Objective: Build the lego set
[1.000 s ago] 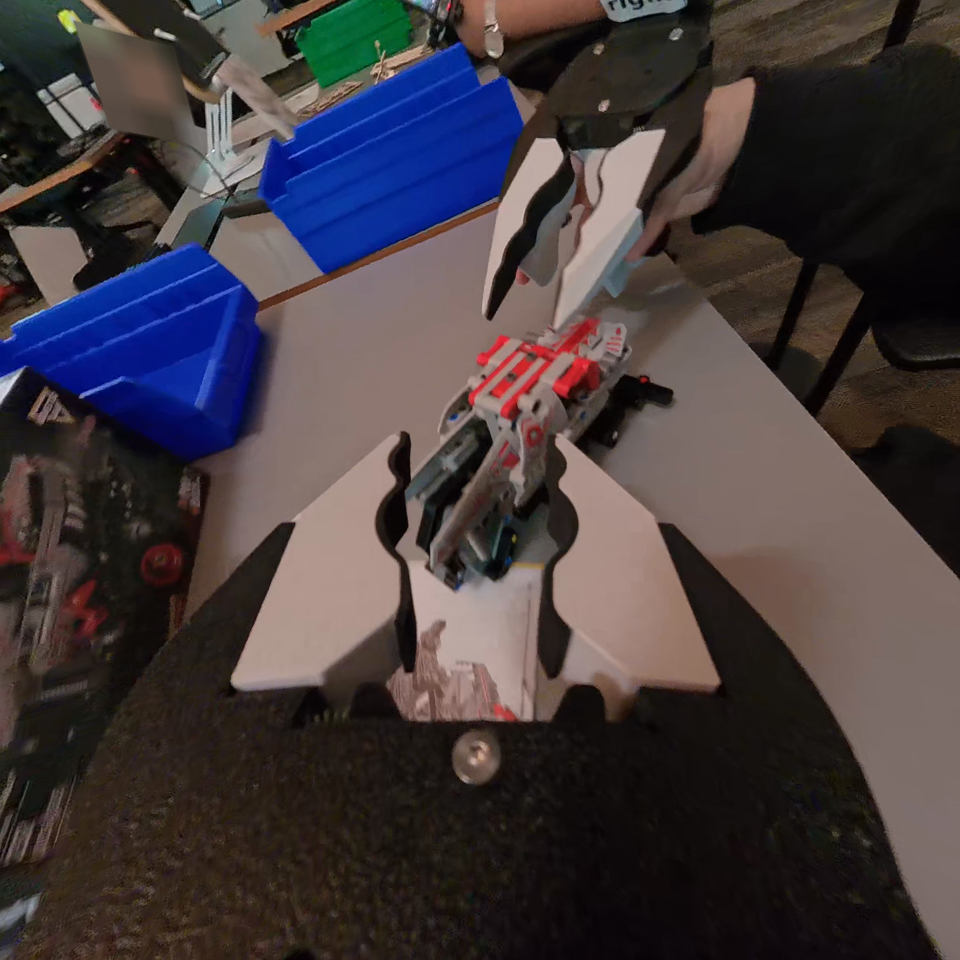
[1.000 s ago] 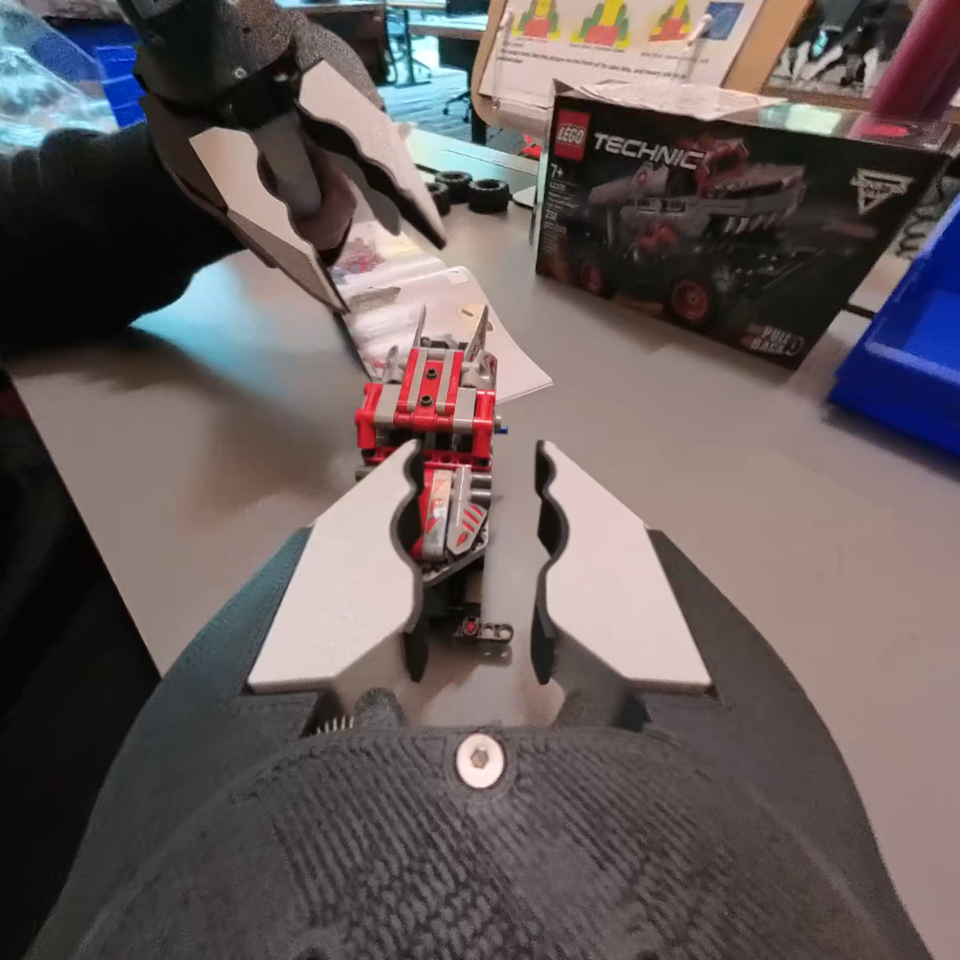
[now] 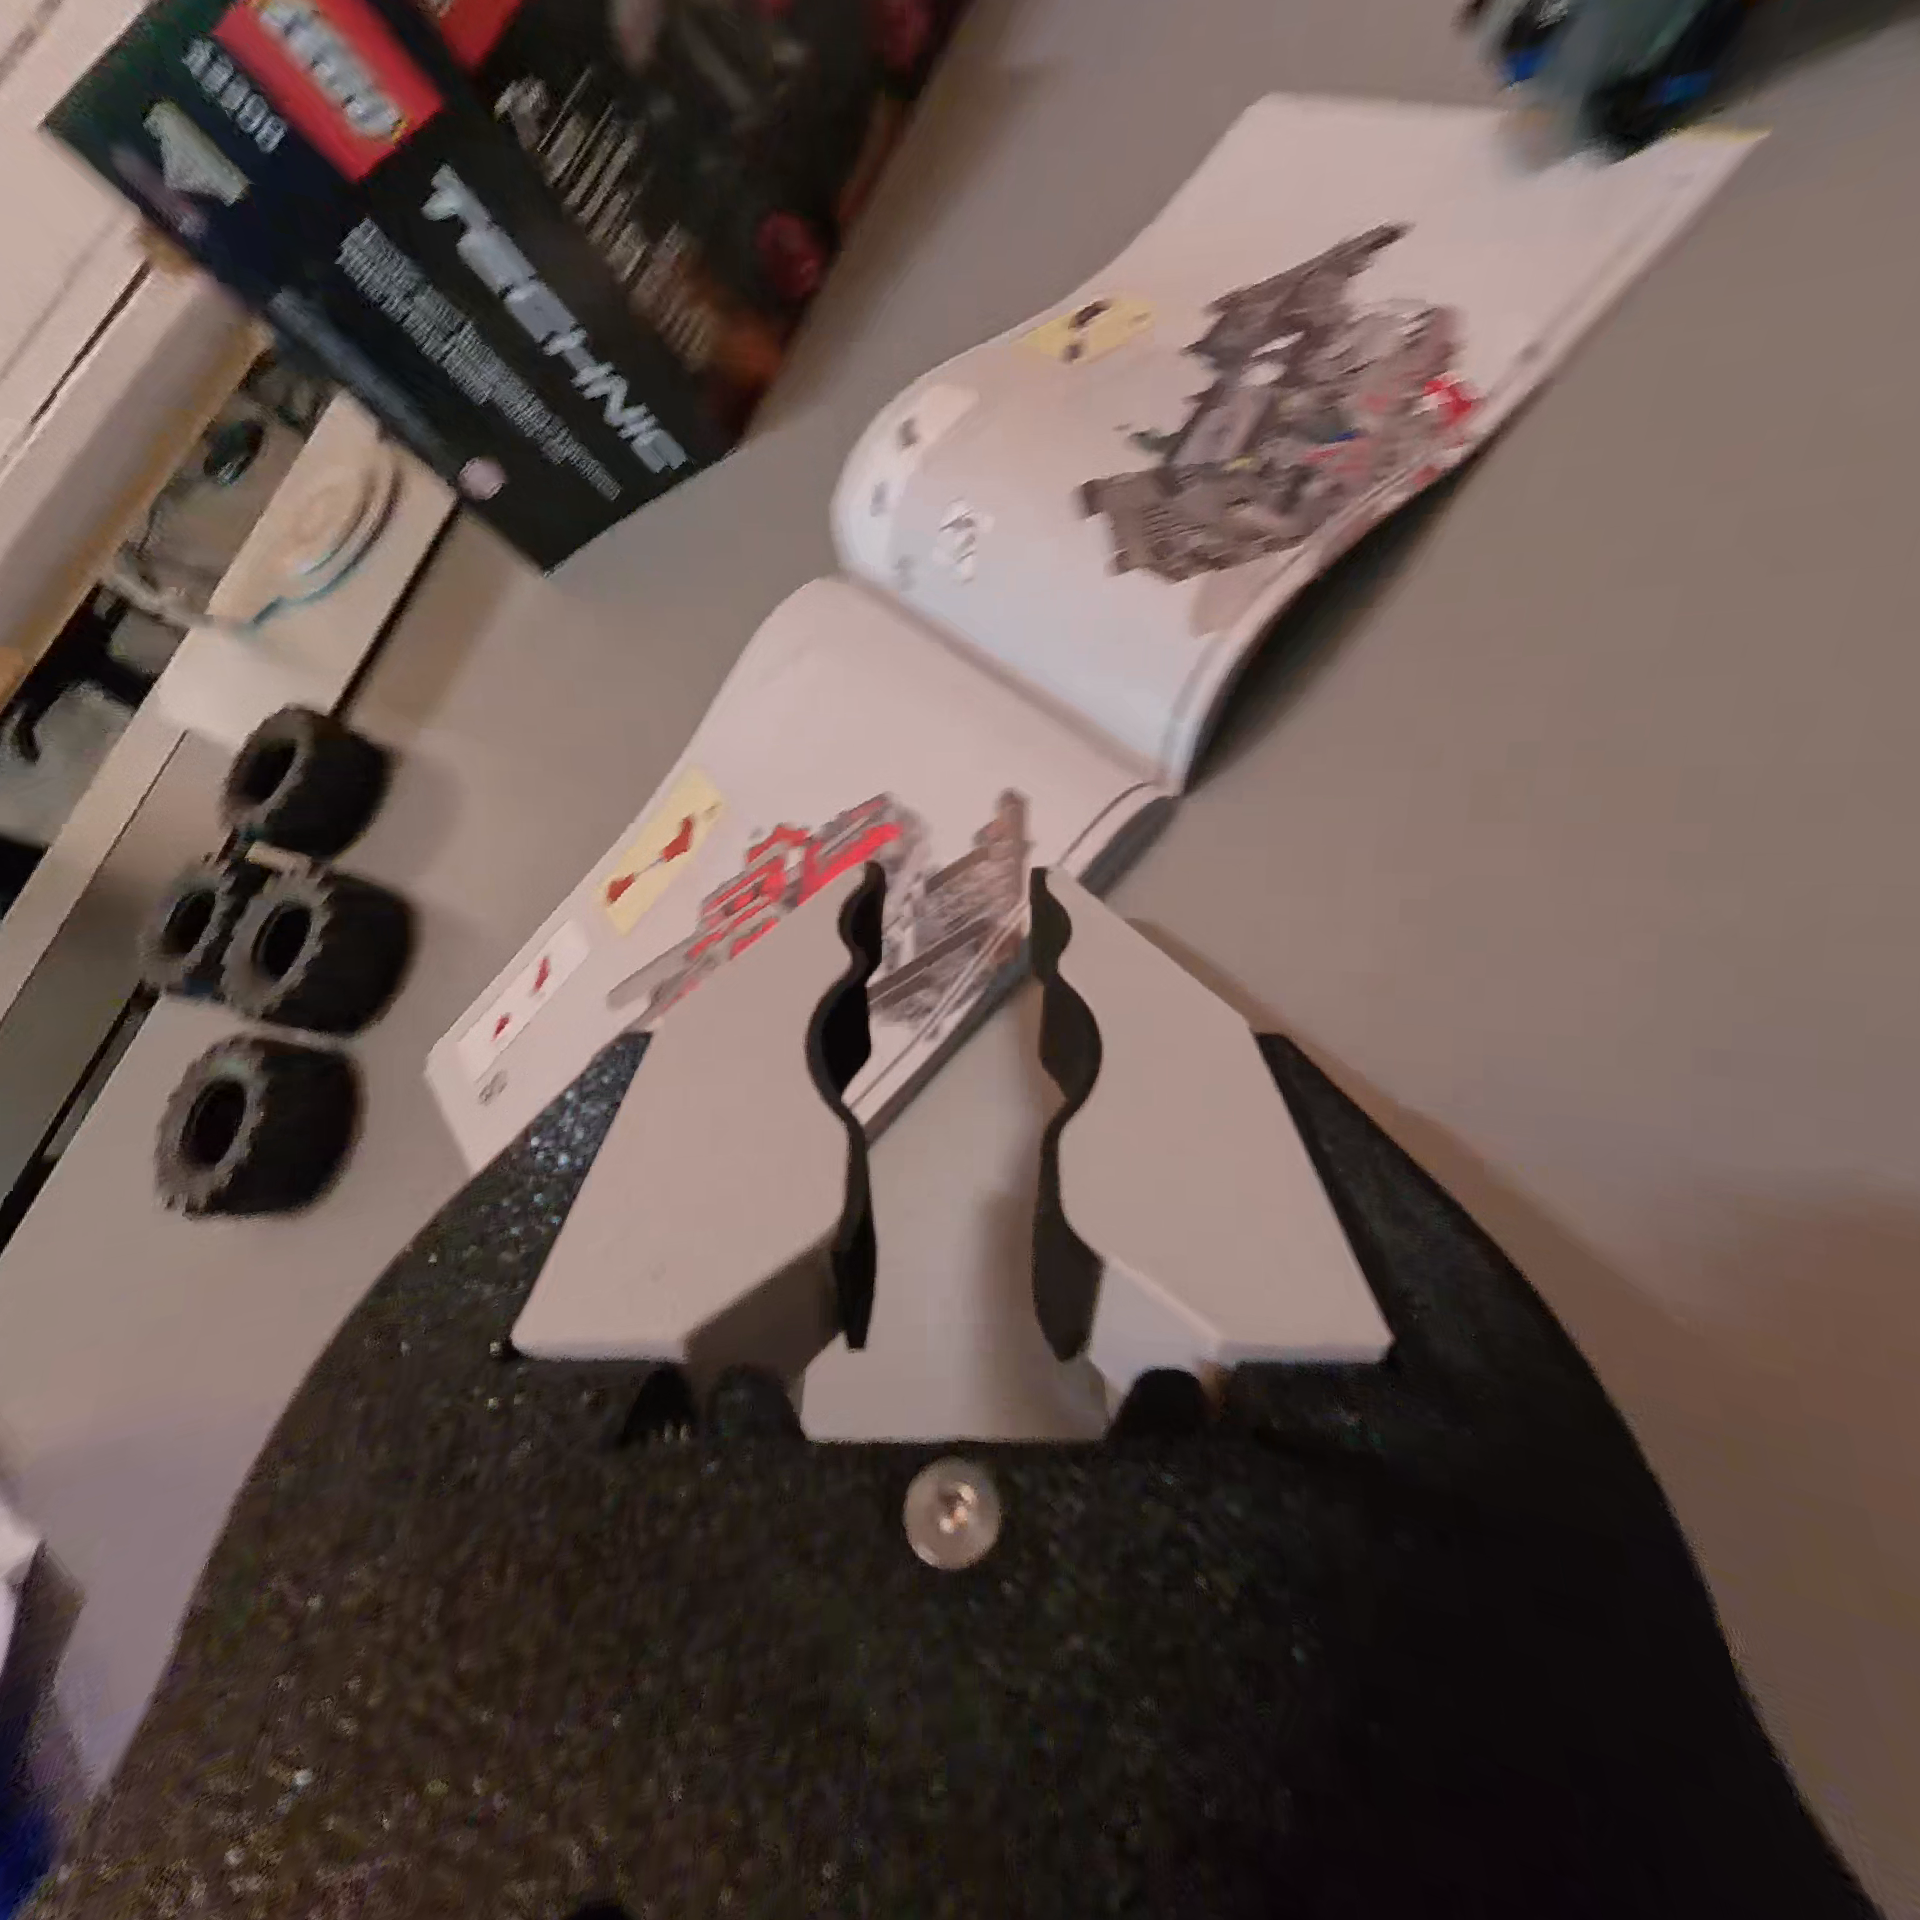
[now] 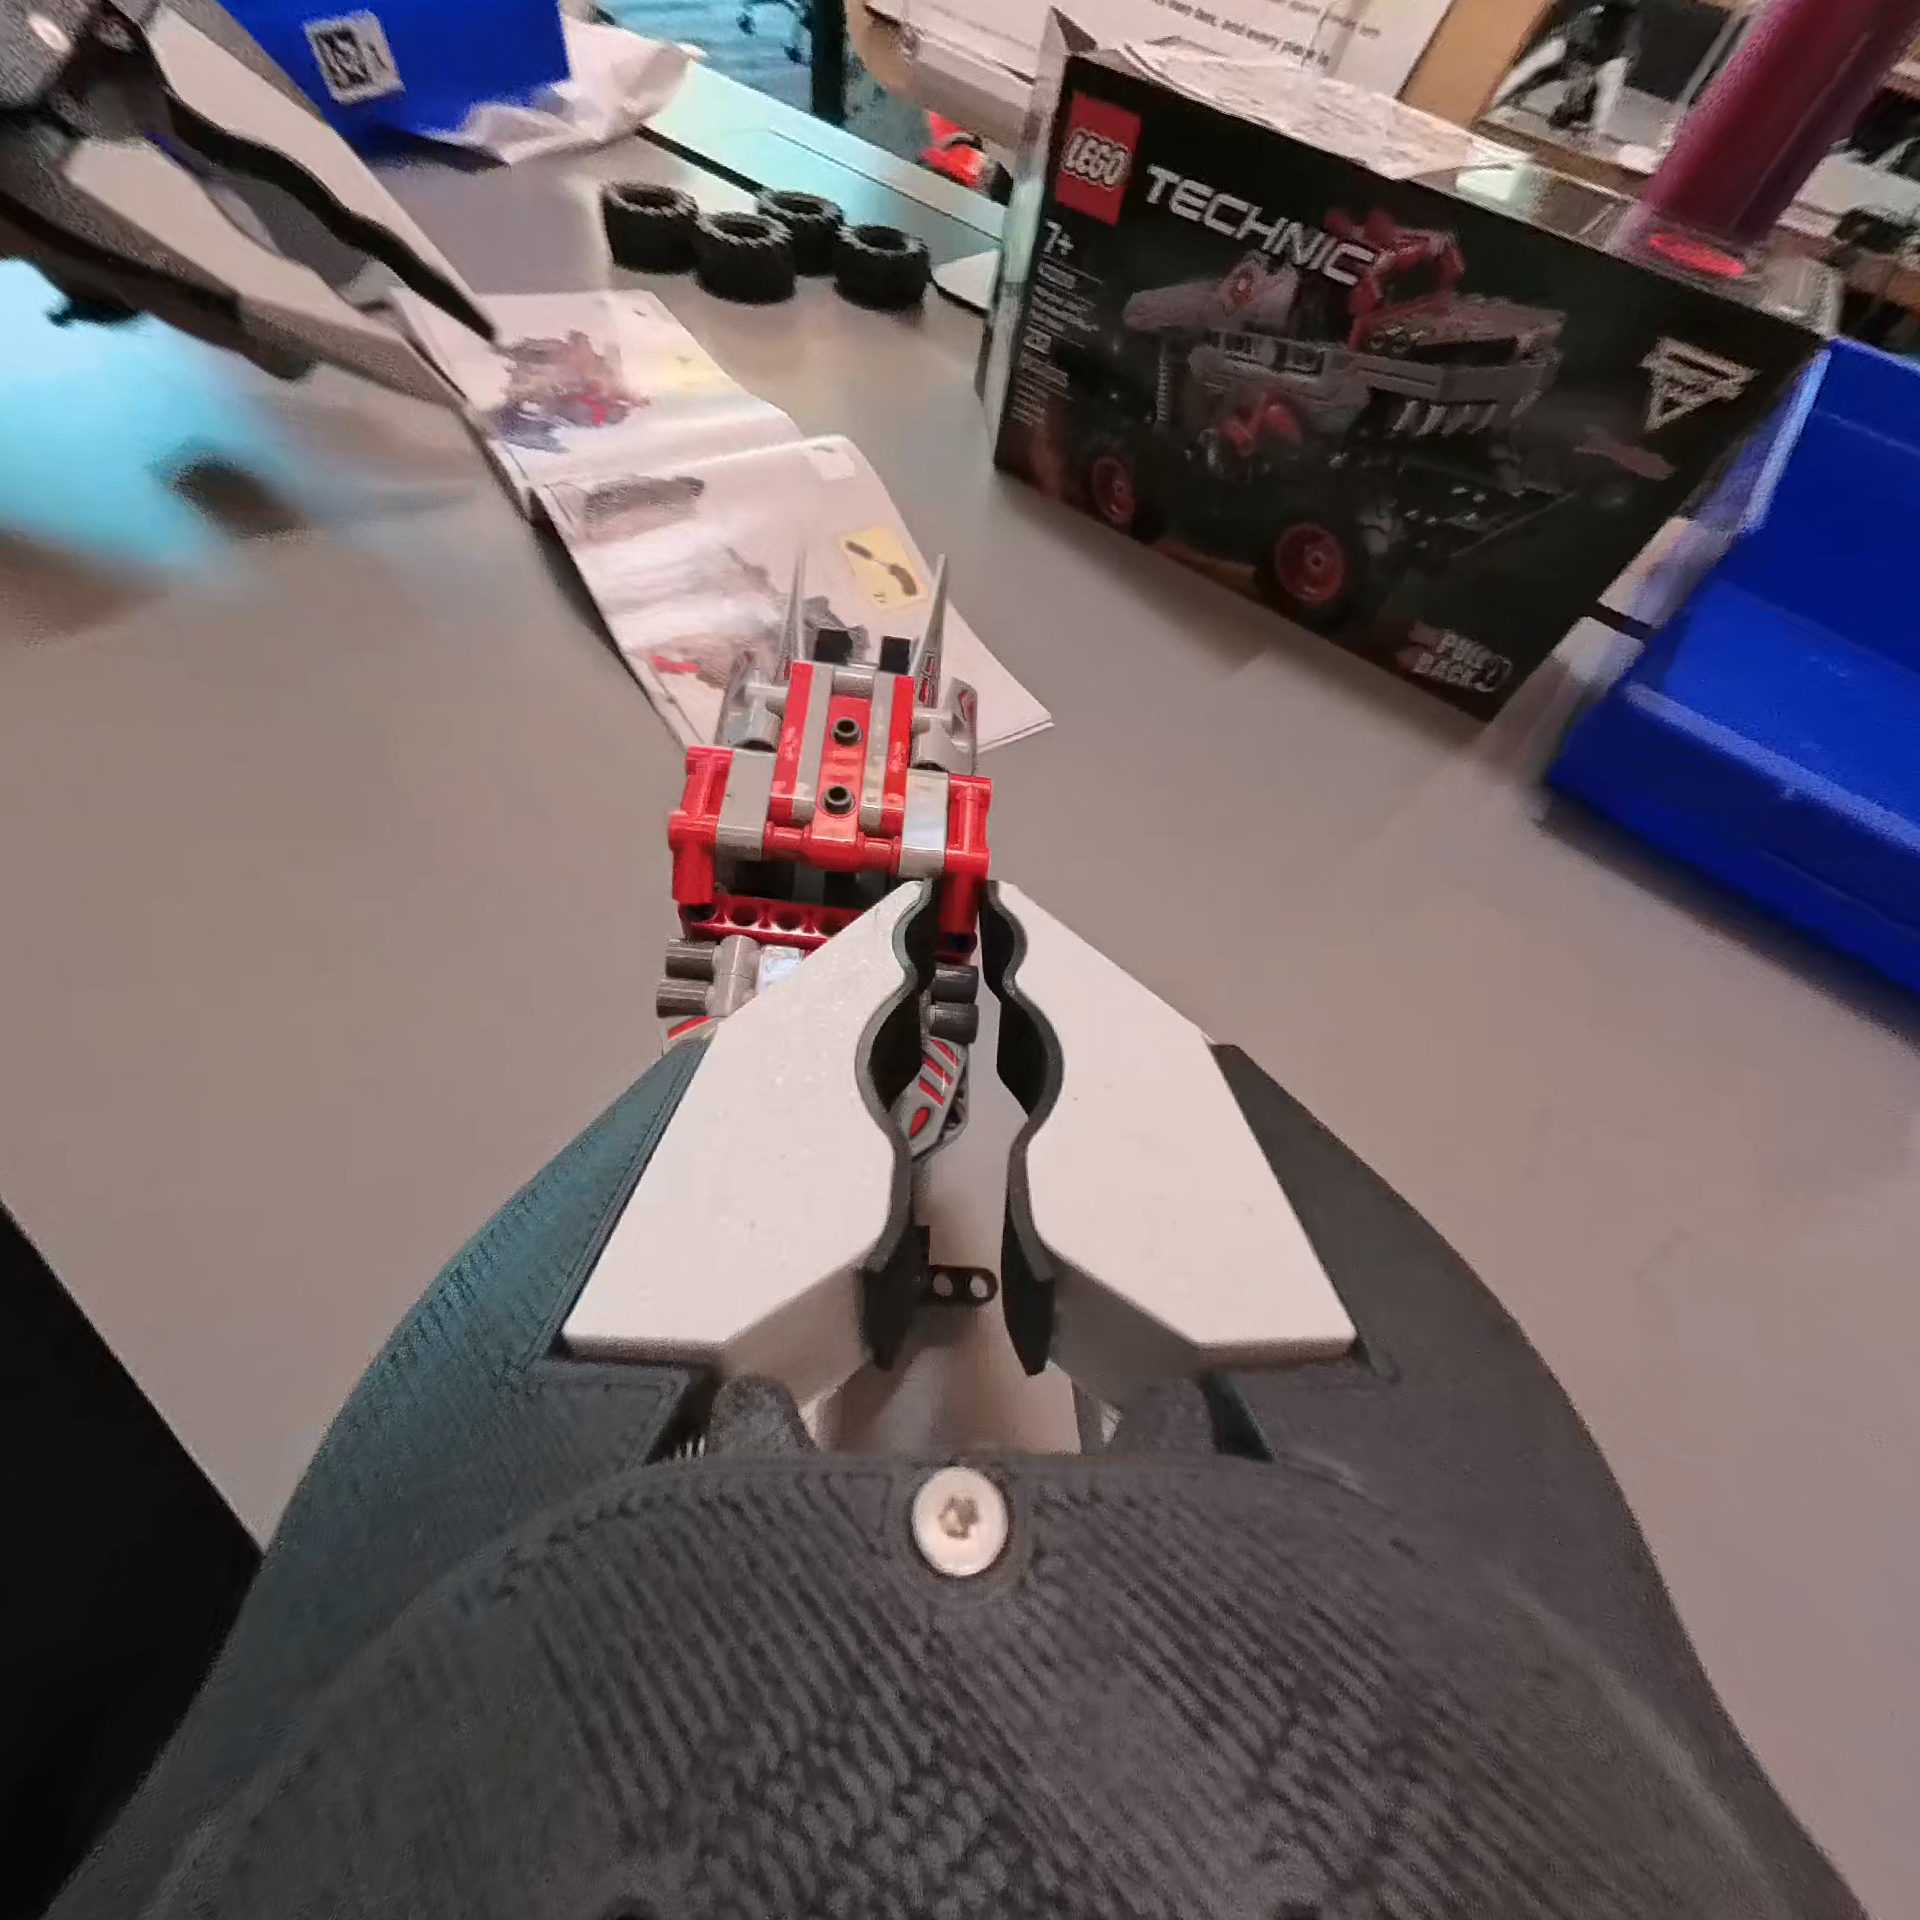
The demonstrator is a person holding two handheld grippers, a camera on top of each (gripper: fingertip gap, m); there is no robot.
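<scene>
Now, what we count and see, line by line:

Tyres: we count four black tyres point(image 4: 764, 241) in a loose cluster on the table point(image 4: 1299, 1039), beyond the booklet point(image 3: 1039, 644); three or four show in the blurred left wrist view.
Model: one red-and-grey model point(image 4: 831, 800) on the table, near end between our right fingers, far end touching the booklet's edge.
Axis: its long axis runs straight away from our right gripper point(image 4: 951, 914); two grey spikes point up at the far end.
Booklet: one, lying open.
Box: one set box point(image 4: 1351, 364) standing past the booklet.
Bins: one blue bin point(image 4: 1787, 644) on the right.
Right gripper: nearly closed, pinching a red upright of the model.
Left gripper point(image 3: 956, 894): parted, holding nothing, over the booklet's near page.
</scene>
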